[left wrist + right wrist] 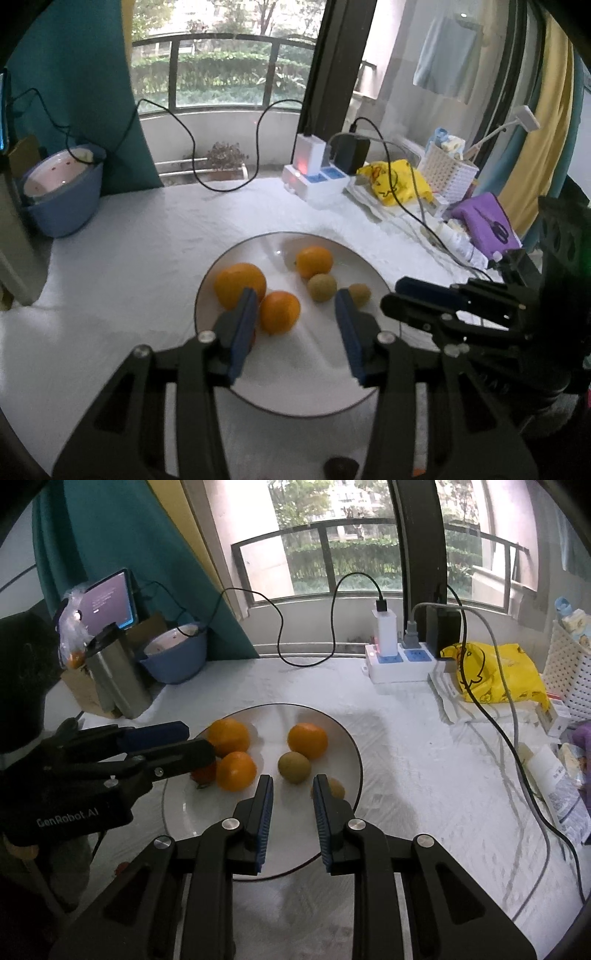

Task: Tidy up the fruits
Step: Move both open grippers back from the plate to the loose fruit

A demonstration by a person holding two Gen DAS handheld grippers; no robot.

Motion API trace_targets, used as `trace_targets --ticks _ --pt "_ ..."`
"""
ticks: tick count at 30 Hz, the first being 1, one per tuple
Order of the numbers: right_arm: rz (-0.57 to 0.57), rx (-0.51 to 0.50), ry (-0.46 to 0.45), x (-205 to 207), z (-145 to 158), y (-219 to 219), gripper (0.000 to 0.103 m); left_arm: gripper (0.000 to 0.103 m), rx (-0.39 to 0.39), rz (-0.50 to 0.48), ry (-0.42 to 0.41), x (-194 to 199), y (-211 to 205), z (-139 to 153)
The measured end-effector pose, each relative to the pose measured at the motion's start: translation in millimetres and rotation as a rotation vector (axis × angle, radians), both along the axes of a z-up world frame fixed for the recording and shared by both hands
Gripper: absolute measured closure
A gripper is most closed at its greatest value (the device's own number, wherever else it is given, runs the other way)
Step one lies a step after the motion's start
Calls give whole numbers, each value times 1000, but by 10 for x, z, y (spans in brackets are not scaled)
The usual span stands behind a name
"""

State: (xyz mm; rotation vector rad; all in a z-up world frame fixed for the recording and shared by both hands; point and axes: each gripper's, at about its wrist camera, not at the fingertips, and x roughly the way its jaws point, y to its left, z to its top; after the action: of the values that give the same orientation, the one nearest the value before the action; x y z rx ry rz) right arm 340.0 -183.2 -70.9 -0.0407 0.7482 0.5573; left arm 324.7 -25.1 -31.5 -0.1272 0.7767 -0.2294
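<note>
1. The left tool (295, 326) points forward and slants downward. Its two black fingers stand well apart, and the blue pads face each other across a wide gap. Nothing is clamped between them.
2. The right tool (293, 812) slants downward at much the same angle. Its jaws are drawn closer together than the left's, with a narrow gap between the blue pads. Nothing is gripped.
3. The two tools are side by side and close together. Each one reaches into the other's wrist view from the side, with the fingertips about level.
4. No hand or sleeve shows clearly in either view.
</note>
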Motion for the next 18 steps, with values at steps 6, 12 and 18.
trace_targets --ticks 6,12,18 --pt "2 -2 -14 -200 83 -10 79 58 2 3 -23 -207 18 91" --pt "1 -5 -27 -389 146 -21 79 58 1 10 -35 -403 46 142" --pt "-2 -10 -36 -569 193 -39 79 58 -1 17 -41 -579 71 153"
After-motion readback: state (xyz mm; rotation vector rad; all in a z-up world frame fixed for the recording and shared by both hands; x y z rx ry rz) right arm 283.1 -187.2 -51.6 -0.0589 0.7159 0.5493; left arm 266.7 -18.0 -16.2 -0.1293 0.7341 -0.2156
